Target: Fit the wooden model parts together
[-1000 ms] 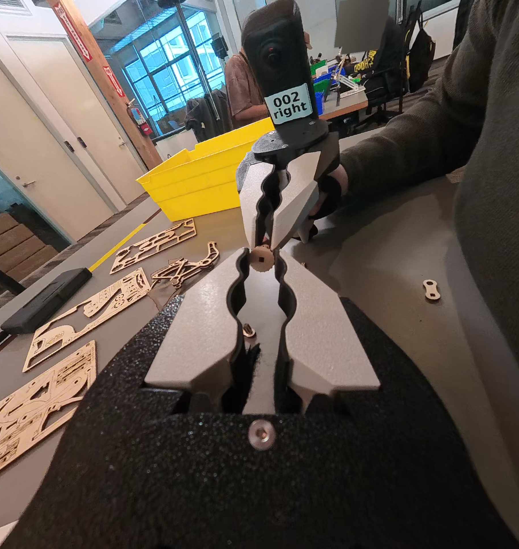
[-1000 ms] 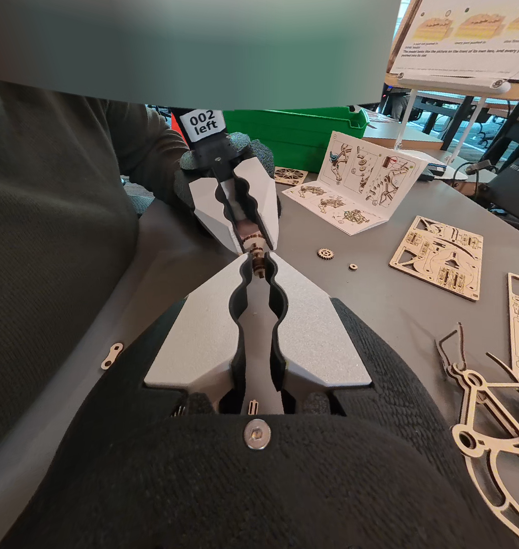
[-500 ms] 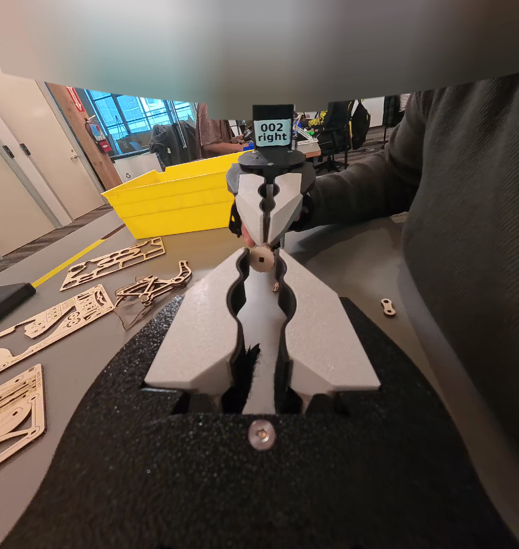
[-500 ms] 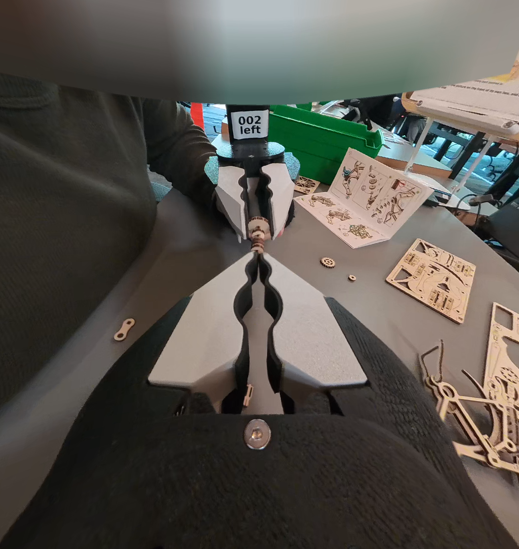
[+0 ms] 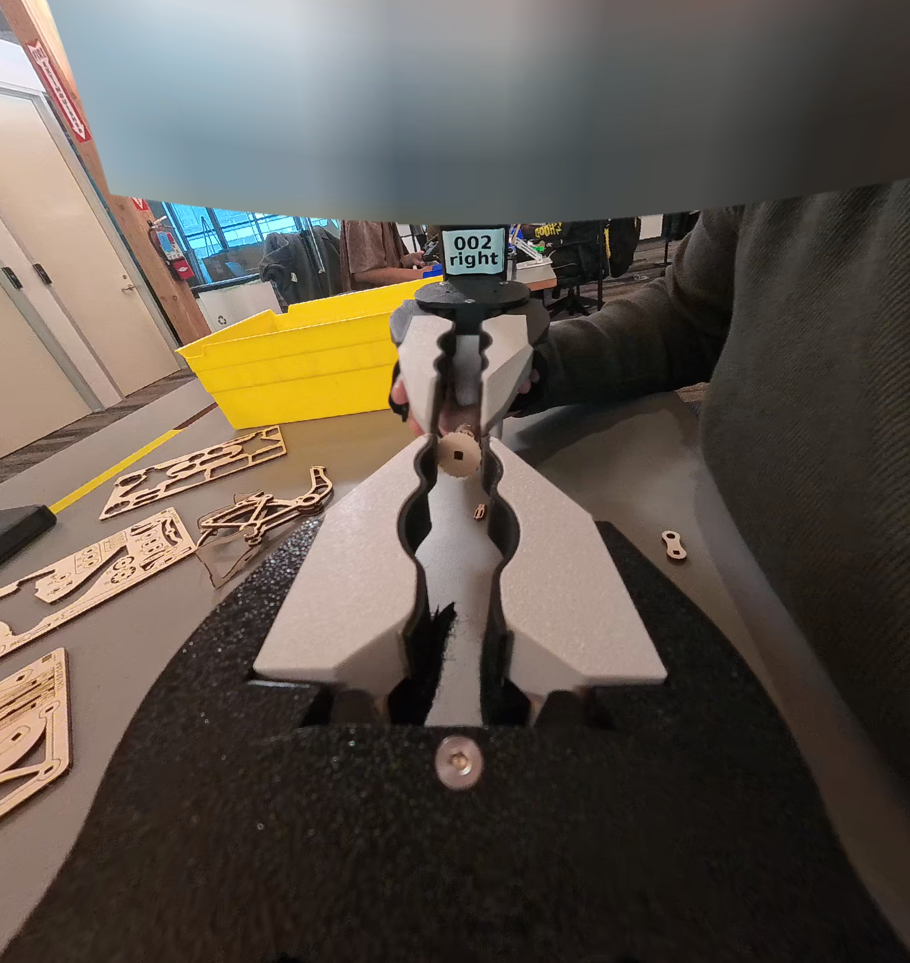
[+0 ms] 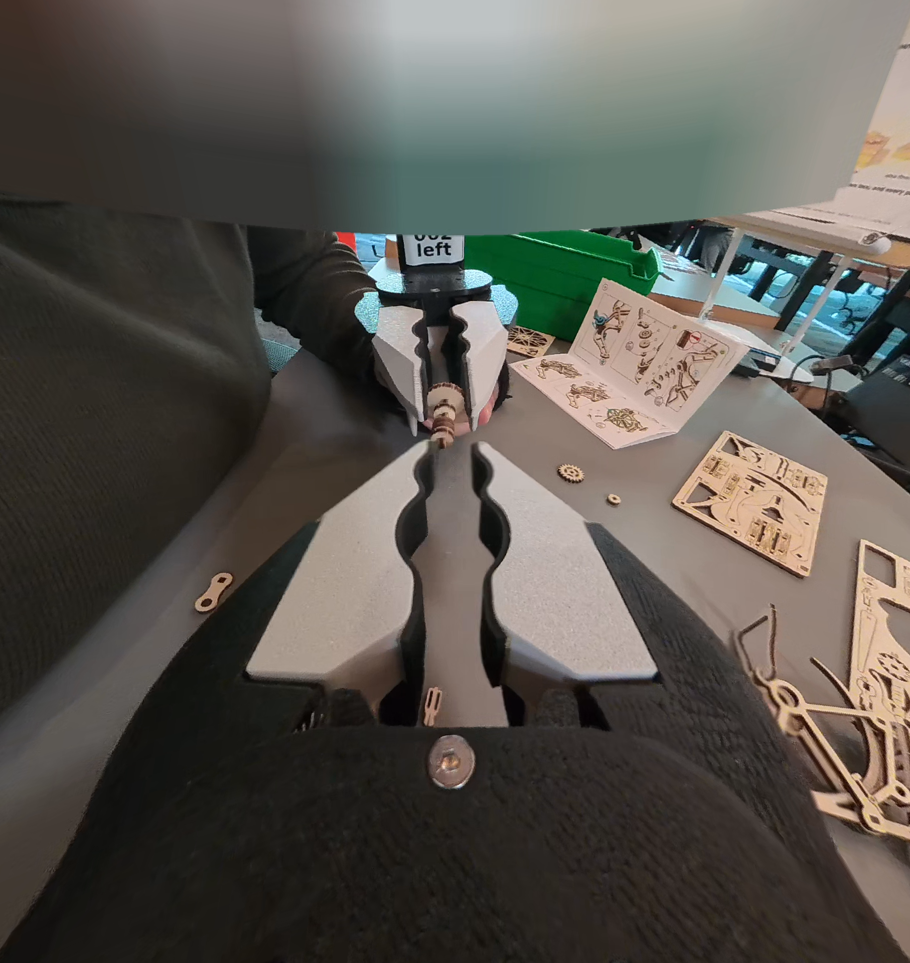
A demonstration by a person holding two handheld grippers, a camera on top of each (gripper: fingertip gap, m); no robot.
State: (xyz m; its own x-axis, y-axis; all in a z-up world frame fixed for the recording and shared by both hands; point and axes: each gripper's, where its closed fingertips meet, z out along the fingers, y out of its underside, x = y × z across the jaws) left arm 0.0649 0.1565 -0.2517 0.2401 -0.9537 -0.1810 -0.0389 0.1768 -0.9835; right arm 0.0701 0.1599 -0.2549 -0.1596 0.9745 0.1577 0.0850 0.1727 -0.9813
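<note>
While the two grippers face each other tip to tip at frame centre as they did half a second ago, the right gripper (image 6: 450,448) has changed: its jaws, then nearly together, now stand apart with nothing between them. Left gripper (image 5: 458,454) unchanged, clamped on the wooden gear stack (image 6: 445,414), a short axle of toothed pale discs held above the counter (image 6: 573,526).

Counter: matte grey, smooth. Yellow bin (image 5: 307,365), hard plastic, upper left of the left wrist view. Laser-cut plywood sheets (image 5: 109,557), flat, pale, dark-edged, at its left. Folded instruction leaflet (image 6: 635,375), upper right of the right wrist view. Loose gear (image 6: 570,472) and flat link piece (image 6: 213,592), small, lying on the counter.
</note>
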